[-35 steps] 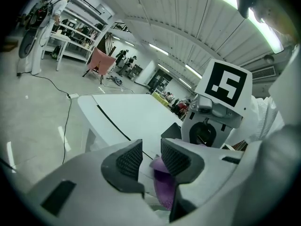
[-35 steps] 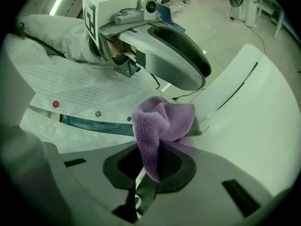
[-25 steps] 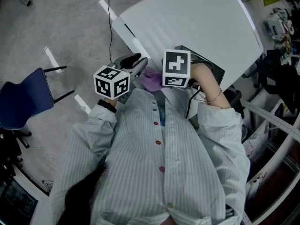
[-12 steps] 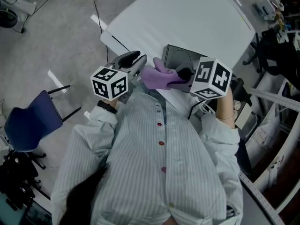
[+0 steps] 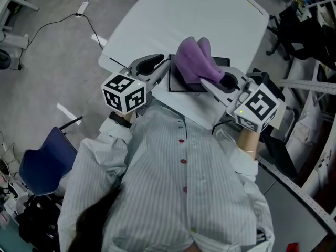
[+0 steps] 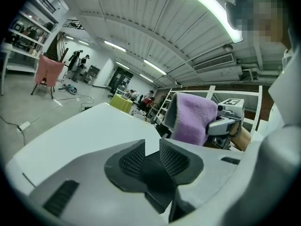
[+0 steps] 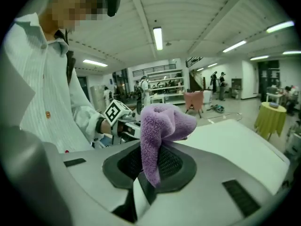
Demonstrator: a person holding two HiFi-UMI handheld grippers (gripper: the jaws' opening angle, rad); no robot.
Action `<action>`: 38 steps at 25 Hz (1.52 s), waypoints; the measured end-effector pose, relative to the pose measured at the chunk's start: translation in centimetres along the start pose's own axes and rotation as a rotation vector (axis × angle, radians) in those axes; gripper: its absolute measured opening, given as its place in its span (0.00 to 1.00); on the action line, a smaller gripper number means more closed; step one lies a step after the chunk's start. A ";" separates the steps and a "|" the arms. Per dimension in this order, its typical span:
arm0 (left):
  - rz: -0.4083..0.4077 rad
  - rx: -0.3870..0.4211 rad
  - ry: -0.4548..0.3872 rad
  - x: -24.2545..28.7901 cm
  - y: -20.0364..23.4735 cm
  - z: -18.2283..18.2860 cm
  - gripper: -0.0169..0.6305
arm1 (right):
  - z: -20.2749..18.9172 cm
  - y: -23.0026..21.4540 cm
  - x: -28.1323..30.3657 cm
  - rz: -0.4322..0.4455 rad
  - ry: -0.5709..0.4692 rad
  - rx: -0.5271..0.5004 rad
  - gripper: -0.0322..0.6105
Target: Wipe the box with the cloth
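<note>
A person in a pale striped shirt stands at a white table (image 5: 173, 20), seen from above, with a handheld gripper in each hand. The right gripper (image 7: 150, 160) is clamped on a purple cloth (image 7: 162, 124), which bunches up out of its jaws and flops over at the top. The left gripper (image 6: 152, 149) has nothing between its ribbed jaws, which stand a little apart and are closing. A dark, flat box (image 5: 177, 83) lies at the near edge of the table, just in front of the person. In the head view the cloth covers its middle, apparently held above it, though contact cannot be confirmed. The step in hand looks like bringing the cloth down to start wiping. To do it well, lower the loose folded end flat onto the lid so fabric, not the jaws, meets the surface, and steady the box with the left gripper. The box's long axis runs left to right along the table edge. The cloth's long axis runs from the right jaws away toward the table's far side.
</note>
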State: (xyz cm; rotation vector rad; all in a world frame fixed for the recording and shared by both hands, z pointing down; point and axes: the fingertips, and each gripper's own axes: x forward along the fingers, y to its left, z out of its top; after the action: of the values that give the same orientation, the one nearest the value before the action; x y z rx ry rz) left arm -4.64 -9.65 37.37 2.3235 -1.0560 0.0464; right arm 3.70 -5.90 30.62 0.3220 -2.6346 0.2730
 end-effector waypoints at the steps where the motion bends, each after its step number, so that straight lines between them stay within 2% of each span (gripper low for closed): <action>1: -0.027 0.017 0.004 0.6 -0.8 0.4 0.18 | 0.2 -0.8 -0.5 -0.056 -0.035 0.011 0.13; 3: -0.073 0.048 0.012 1.7 -2.5 1.0 0.18 | 0.4 -2.1 -1.7 -0.146 -0.103 0.039 0.13; 5: -0.108 0.079 0.018 2.6 -4.0 1.6 0.16 | 0.6 -3.0 -2.8 -0.200 -0.161 0.066 0.13; 10: -0.156 0.099 0.006 3.8 -6.0 3.2 0.10 | 1.0 -4.1 -4.4 -0.274 -0.254 0.087 0.13; 15: -0.160 0.118 -0.039 4.5 -7.2 4.7 0.05 | 1.0 -5.3 -6.4 -0.338 -0.335 0.101 0.13; 22: -0.148 0.150 -0.101 3.8 -8.3 6.0 0.04 | 0.7 -5.7 -6.5 -0.348 -0.324 0.102 0.13; 38: -0.149 0.158 -0.069 4.5 -8.7 5.6 0.04 | -0.2 -6.0 -5.8 -0.325 -0.278 0.086 0.13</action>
State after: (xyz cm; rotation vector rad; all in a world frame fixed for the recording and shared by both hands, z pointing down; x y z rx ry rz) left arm 3.45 -11.15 29.57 2.5572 -0.9383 -0.0083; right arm 10.42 -10.53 28.83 0.8631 -2.7851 0.2476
